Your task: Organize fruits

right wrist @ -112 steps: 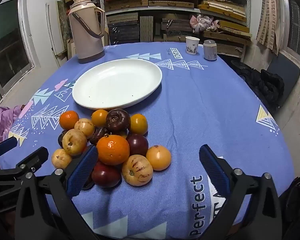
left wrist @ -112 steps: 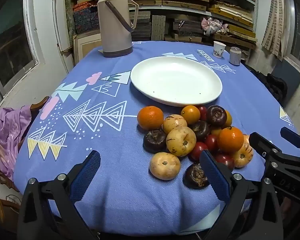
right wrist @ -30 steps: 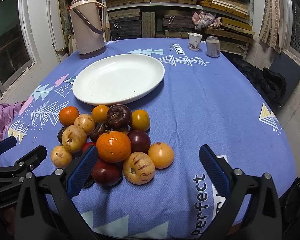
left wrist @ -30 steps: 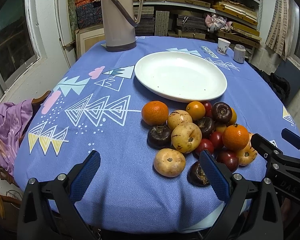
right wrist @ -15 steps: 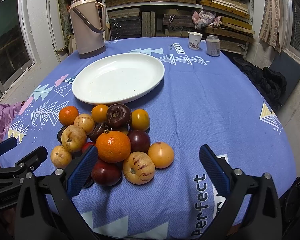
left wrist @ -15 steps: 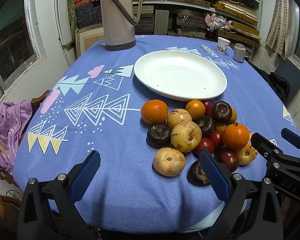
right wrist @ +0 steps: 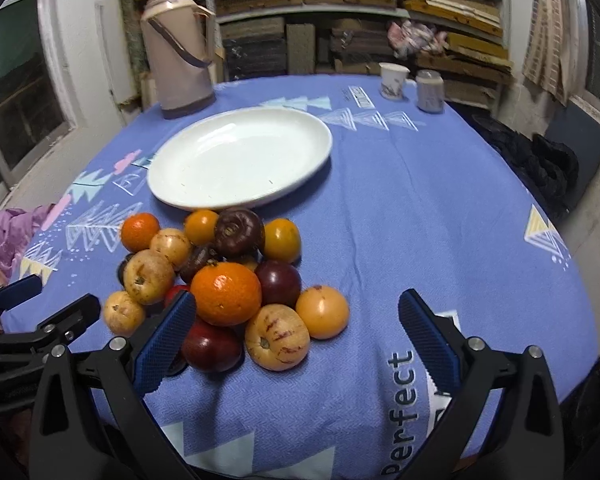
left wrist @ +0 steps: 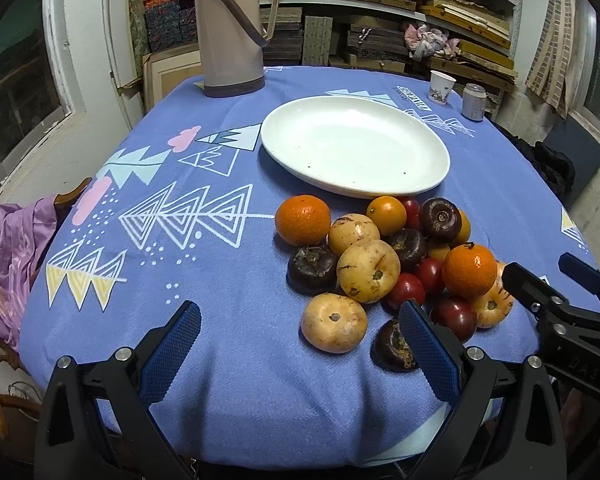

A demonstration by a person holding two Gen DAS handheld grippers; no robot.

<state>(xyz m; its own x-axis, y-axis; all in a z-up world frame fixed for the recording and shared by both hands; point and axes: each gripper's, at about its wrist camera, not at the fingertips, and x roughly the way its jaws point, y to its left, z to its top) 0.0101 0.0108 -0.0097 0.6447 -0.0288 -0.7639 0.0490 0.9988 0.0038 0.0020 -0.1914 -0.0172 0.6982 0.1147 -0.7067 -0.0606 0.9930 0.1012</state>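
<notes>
- The table, under a blue cloth, curved away at its near edge just below both grippers; its right half lay bare, giving the widest free room.
- The plate sat mid-table, nothing on it, its near rim just beyond the fruit.
- The flask stood at the far left edge, well apart from the plate.
- The fruit pile lay on the cloth between plate and grippers; an orange topped the heap, and the fruit at the back was partly hidden, perhaps touching the rim.
- The left gripper hung released, jaws wide, a pale fruit between its fingers but not touched.
- The right gripper was likewise spread, its left finger beside the pile.
- A cup and can stood at the far right edge.
</notes>
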